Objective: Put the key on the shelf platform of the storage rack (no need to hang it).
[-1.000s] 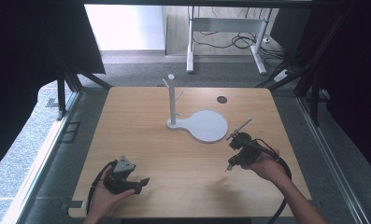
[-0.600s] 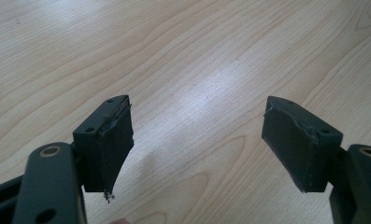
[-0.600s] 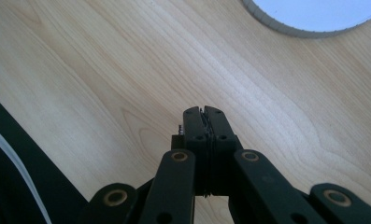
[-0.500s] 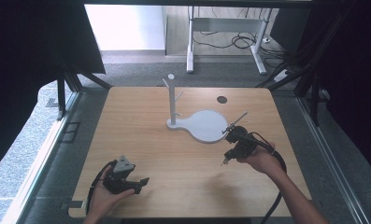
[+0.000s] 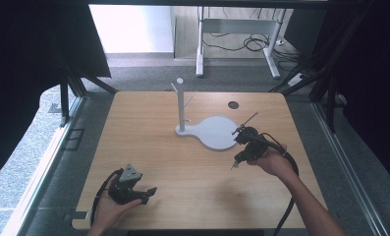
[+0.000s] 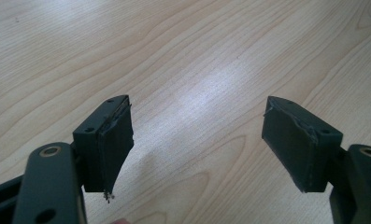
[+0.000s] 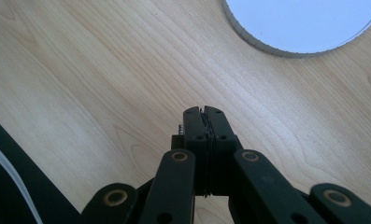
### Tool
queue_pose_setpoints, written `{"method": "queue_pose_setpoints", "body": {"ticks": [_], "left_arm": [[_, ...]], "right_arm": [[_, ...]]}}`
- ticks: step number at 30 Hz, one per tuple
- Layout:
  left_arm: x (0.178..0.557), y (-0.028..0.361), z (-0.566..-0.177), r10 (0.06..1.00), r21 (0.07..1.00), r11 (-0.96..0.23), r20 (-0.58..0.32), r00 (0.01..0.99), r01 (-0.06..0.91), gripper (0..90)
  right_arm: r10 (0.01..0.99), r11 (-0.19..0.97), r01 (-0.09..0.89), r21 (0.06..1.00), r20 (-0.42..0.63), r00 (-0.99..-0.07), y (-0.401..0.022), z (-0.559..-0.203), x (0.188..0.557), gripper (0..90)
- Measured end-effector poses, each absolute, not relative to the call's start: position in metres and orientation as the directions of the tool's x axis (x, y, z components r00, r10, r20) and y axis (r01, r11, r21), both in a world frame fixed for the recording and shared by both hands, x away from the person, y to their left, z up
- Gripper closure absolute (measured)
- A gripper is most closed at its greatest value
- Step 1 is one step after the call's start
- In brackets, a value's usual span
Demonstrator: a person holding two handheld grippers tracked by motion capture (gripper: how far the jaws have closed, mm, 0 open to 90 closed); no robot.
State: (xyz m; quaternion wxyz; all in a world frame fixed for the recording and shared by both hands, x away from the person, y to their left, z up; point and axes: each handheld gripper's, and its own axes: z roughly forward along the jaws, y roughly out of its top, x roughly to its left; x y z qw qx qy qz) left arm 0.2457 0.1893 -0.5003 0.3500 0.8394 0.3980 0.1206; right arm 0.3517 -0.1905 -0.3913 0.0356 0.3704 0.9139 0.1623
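Note:
A white stand has an upright post with pegs [image 5: 181,104] and a flat round base [image 5: 213,132] on the wooden table [image 5: 182,167]. My right gripper [image 5: 240,138] sits at the base's right edge, held by a hand. In the right gripper view it [image 7: 204,112] is shut with nothing between the jaws, low over the wood, and the base's rim [image 7: 304,23] is just ahead. My left gripper [image 5: 148,194] rests in the other hand near the table's front left. Its jaws [image 6: 197,140] stand wide open over bare wood.
A small dark round hole [image 5: 233,104] marks the table's far right. Black curtains flank the table, and a desk frame with cables [image 5: 241,44] stands on the floor beyond. A black cable [image 5: 291,196] trails from the right gripper along the forearm.
The right gripper has moved a little left and away from the person, up to the edge of the white base. The left gripper has stayed put.

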Motion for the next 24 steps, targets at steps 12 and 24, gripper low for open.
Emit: {"method": "queue_pose_setpoints", "body": {"ticks": [12, 24], "left_arm": [[0.246, 0.189, -0.501, 0.755, 0.682, -0.437, -0.077, 0.651, 0.587, 25.1], [0.246, 0.19, -0.5, 0.754, 0.681, -0.438, -0.077, 0.652, 0.587, 25.1]], "right_arm": [[0.68, 0.682, 0.66, 0.315, 0.058, -0.731, -0.187, -0.391, 0.362, 89.1], [0.676, 0.685, 0.655, 0.318, 0.056, -0.735, -0.179, -0.391, 0.374, 89.2]]}}
